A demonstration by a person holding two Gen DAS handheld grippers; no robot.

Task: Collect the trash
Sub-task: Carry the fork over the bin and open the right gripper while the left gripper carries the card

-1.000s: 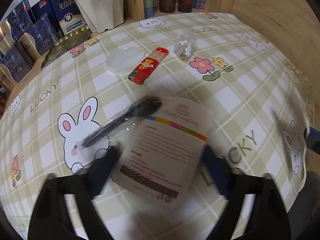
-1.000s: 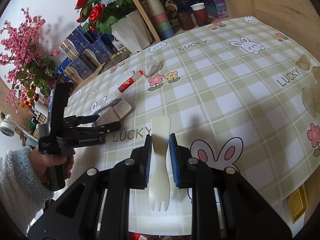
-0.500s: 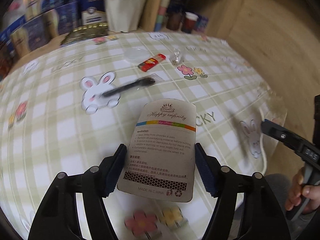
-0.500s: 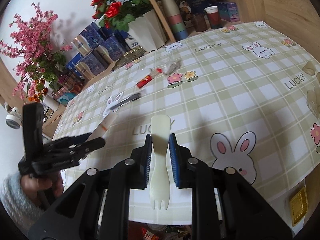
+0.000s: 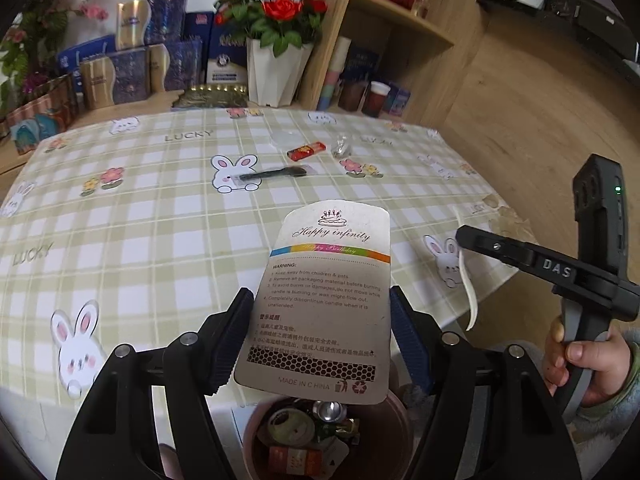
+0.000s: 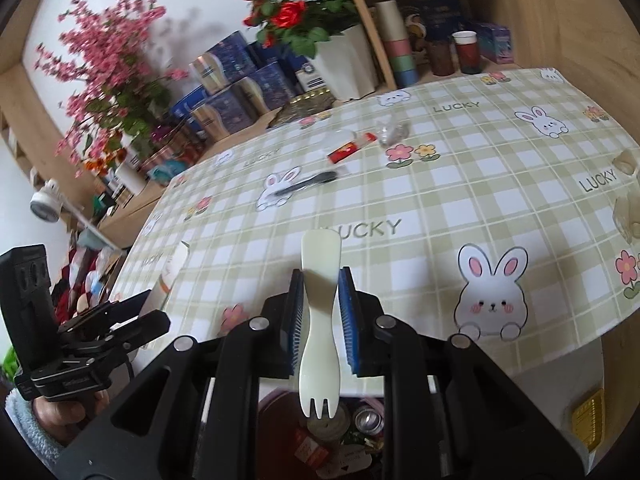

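Observation:
My left gripper (image 5: 320, 292) is shut on a printed paper card (image 5: 332, 272), holding it by both side edges above a round brown trash bin (image 5: 256, 432) that has several scraps in it. My right gripper (image 6: 320, 276) is shut on a cream plastic spork (image 6: 320, 248), tines toward me, over the same bin (image 6: 280, 400). On the checked tablecloth (image 5: 120, 240) lie a black spoon in a clear wrapper (image 5: 276, 174), a red lighter (image 5: 306, 150), a clear lid (image 5: 286, 138) and a crumpled clear wrapper (image 5: 342, 148). A hand (image 5: 576, 356) holds the right gripper at the right edge.
The bin stands on the floor just below the table's near edge. A white pot of red roses (image 5: 276, 72), blue boxes (image 5: 132, 72) and cups (image 5: 376, 98) line the back, beside a wooden shelf. A gold tray (image 6: 588, 420) lies on the floor at the right.
The left gripper shut on the card, lifted it off the table and drew it back over the near edge above the bin. The right gripper pulled back and up with the spork.

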